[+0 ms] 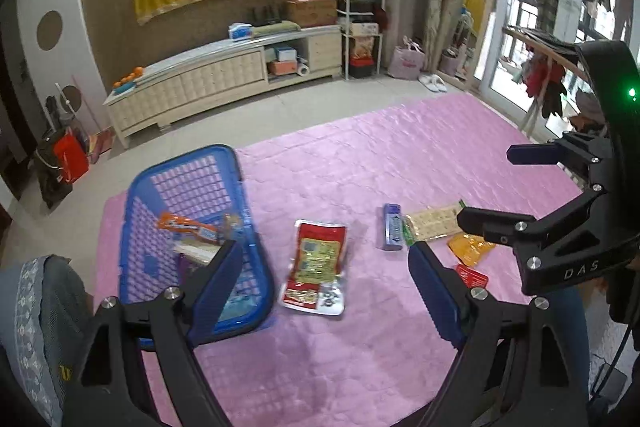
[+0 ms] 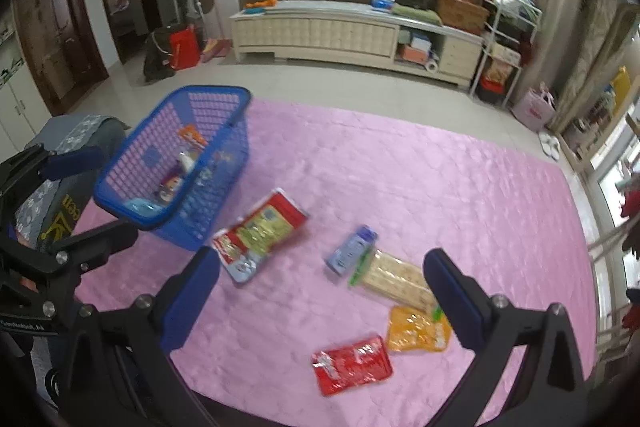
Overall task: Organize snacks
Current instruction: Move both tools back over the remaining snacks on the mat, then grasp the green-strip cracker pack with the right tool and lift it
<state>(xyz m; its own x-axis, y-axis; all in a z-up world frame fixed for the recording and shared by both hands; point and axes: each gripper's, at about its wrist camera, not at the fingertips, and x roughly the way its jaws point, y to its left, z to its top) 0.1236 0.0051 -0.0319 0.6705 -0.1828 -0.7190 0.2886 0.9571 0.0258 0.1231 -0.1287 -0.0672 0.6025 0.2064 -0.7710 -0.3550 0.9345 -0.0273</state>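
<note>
A blue plastic basket [image 1: 132, 211] [image 2: 120, 163] stands at the left of the pink mat and holds several snack packs. On the mat lie a red and green pouch [image 1: 318, 259] [image 2: 260, 227], a blue pack [image 1: 392, 227] [image 2: 352, 249], a cracker sleeve [image 1: 432, 223] [image 2: 396, 279], an orange pack [image 1: 470, 249] [image 2: 418, 329] and a small red pack [image 1: 472, 277] [image 2: 352, 363]. My left gripper [image 1: 324, 267] is open and empty above the red and green pouch. My right gripper [image 2: 322, 275] [image 1: 496, 187] is open and empty above the loose packs.
The pink mat [image 1: 360, 155] [image 2: 440, 179] covers the table. A grey chair back [image 1: 44, 307] [image 2: 76, 163] stands left of the basket. A cream cabinet [image 1: 208, 79] [image 2: 352, 27] and a shelf rack [image 1: 360, 19] line the far wall.
</note>
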